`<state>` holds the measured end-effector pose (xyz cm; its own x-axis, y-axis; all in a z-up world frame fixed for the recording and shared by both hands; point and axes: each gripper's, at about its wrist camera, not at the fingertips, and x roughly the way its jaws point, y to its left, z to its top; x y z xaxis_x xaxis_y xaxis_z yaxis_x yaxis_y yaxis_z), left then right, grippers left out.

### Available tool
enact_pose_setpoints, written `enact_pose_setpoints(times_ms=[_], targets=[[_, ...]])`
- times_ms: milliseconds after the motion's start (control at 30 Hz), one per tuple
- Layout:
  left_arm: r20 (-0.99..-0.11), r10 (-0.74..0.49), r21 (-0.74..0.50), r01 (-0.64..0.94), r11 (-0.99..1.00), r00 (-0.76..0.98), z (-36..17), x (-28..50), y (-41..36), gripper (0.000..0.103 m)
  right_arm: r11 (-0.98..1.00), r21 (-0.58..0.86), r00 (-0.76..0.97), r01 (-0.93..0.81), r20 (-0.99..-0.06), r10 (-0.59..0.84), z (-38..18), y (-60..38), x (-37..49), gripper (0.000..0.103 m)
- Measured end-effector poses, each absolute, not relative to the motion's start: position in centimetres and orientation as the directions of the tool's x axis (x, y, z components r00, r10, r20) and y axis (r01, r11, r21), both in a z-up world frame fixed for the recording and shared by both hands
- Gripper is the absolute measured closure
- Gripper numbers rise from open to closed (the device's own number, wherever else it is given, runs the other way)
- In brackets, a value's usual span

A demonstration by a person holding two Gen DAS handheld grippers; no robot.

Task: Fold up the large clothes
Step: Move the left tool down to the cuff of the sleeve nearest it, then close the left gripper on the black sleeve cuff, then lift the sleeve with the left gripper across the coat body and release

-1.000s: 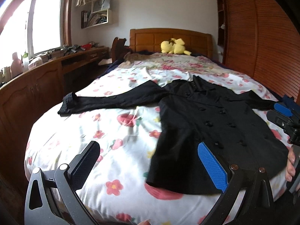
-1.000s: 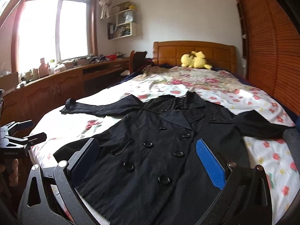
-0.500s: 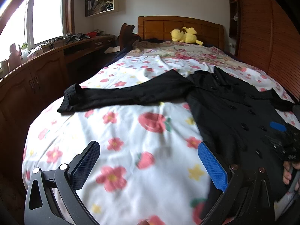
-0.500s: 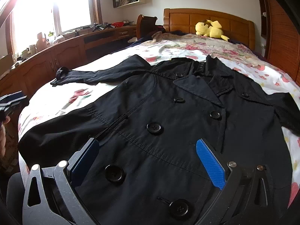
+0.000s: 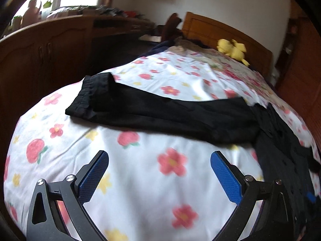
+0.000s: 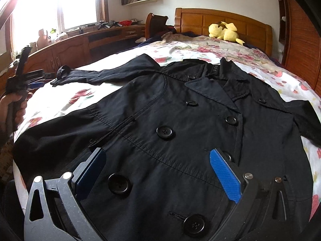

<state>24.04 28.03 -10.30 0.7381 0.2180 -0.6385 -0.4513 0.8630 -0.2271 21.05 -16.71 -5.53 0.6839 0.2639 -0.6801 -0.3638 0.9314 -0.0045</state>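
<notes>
Both grippers, left gripper and right gripper, gape empty; best pinch the black coat's sleeve cuff cleanly, then fold inward.

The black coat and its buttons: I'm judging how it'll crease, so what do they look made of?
Black coat: looks like a matte woven cotton-type cloth, with crisp topstitched seams and soft wrinkles. Buttons: glossy black, four-holed, probably plastic.
</notes>
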Motion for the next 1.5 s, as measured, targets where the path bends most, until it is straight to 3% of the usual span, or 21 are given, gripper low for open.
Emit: enact_pose_setpoints(times_ms=[167,300,567,633,733,867,1100,1500], targets=[[-0.675,0.191,-0.255,-0.469,0.846,0.713,-11.7,26.8,29.6,0.015,0.932,-0.031,0.701,-0.36,-0.669,0.249,-5.4,-16.4,20.8,0.0],[-0.721,0.136,-0.327,-0.508,0.797,0.679,-13.1,29.1,31.3,0.038,0.933,-0.033,0.703,-0.358,-0.667,0.246,-5.5,-16.4,20.9,0.0],[-0.721,0.11,-0.415,-0.554,0.722,0.684,-13.1,31.8,34.7,0.043,0.935,-0.024,0.705,-0.353,-0.663,0.25,-5.6,-16.6,20.8,0.0],[-0.73,0.137,-0.388,-0.571,0.723,0.67,-12.9,32.3,35.0,0.078,0.935,-0.023,0.706,-0.353,-0.663,0.25,-5.7,-16.6,20.8,0.0],[-0.744,0.128,-0.382,-0.575,0.724,0.656,-12.6,33.4,34.9,0.094,0.935,-0.027,0.709,-0.353,-0.66,0.249,-5.6,-16.5,20.7,0.0],[-0.752,0.191,-0.279,-0.568,0.774,0.631,-10.0,34.4,32.8,0.097,0.936,-0.03,0.725,-0.352,-0.641,0.252,-5.3,-16.7,20.2,0.0],[-0.671,0.237,-0.174,-0.459,0.871,0.703,-2.5,34.2,24.8,0.098,0.935,-0.002,0.733,-0.355,-0.621,0.277,-3.9,-17.8,19.3,0.0],[-0.57,0.12,-0.034,-0.17,0.985,0.813,5.4,32.6,7.1,0.098,0.96,0.012,0.778,-0.28,-0.582,0.234,-0.9,-23.1,17.7,0.0]])
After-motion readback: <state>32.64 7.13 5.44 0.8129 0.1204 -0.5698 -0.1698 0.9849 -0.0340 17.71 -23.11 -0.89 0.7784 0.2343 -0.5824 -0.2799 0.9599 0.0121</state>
